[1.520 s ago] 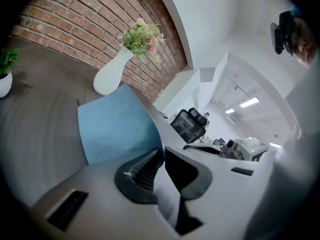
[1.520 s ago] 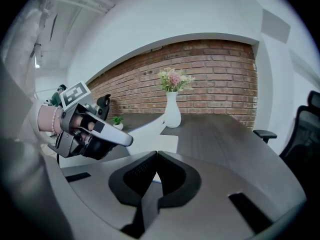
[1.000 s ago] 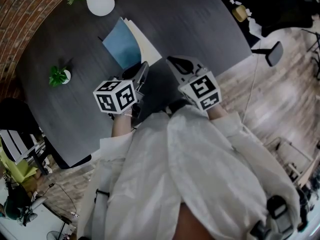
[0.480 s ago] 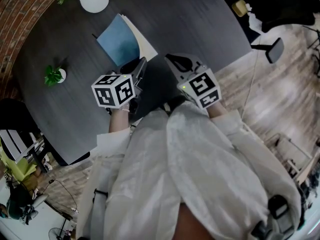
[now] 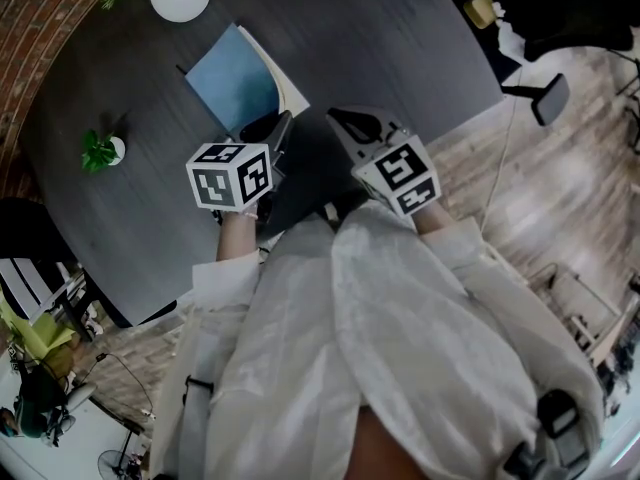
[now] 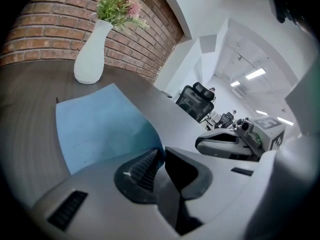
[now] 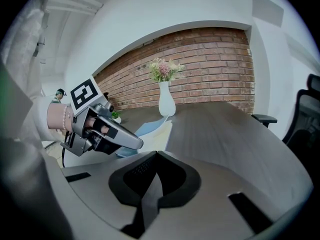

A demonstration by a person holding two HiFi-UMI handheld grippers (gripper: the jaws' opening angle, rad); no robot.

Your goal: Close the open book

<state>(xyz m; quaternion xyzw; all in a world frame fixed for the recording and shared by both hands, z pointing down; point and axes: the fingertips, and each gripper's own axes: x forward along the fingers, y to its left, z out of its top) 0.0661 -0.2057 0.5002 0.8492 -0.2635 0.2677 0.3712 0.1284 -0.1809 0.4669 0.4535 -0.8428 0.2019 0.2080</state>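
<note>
Angled down over the dark surface (image 5: pixel 400 38), the left gripper (image 5: pixel 272 128) has its jaws pinched on the near corner of the blue cover (image 6: pixel 100 124) of the book (image 5: pixel 240 78) (cover raised at a slant), while the right gripper (image 5: pixel 345 123) hovers just beside it, jaws closed on nothing.

You stand at a dark grey curved wooden table (image 5: pixel 400 28) beside a red brick wall (image 5: pixel 30 18); pale plank floor (image 5: pixel 560 188) lies to your right, a black office chair (image 6: pixel 195 100) beyond, bright ceiling strip lights (image 6: pixel 255 74) overhead.
</note>
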